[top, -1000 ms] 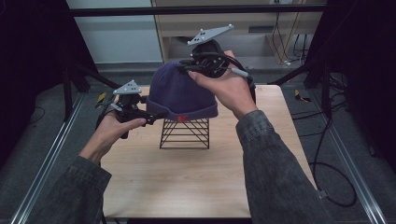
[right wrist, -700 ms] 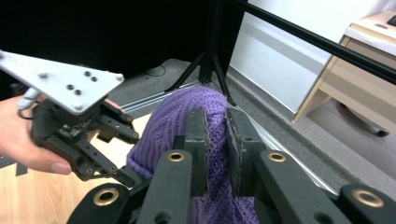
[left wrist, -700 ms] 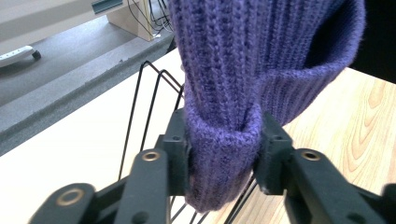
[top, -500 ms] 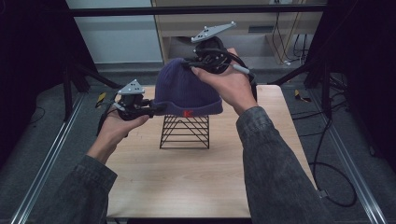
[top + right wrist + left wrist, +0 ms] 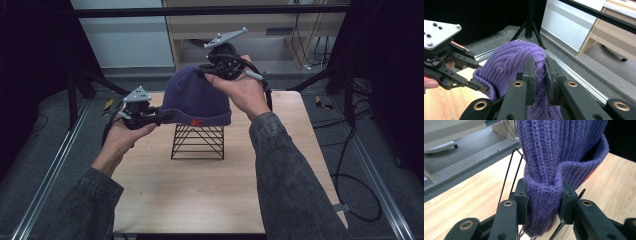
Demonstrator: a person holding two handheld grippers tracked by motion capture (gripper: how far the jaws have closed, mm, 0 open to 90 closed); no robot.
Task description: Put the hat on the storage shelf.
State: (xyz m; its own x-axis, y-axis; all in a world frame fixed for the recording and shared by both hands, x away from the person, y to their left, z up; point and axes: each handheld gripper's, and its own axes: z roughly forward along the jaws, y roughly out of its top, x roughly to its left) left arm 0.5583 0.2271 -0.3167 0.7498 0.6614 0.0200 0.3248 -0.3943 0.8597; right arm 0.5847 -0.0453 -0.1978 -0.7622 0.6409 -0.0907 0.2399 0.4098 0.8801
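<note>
Left gripper (image 5: 162, 116) newly clamped on beanie (image 5: 197, 97) cuff (red "K" label), right gripper (image 5: 204, 70) pinching crown.

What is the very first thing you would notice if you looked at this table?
A purple knitted hat stands out, held up over the middle of the wooden table above a black wire stand. The left tongs pinch its folded brim, and the right tongs pinch its top. A small red mark shows on the brim.
</note>
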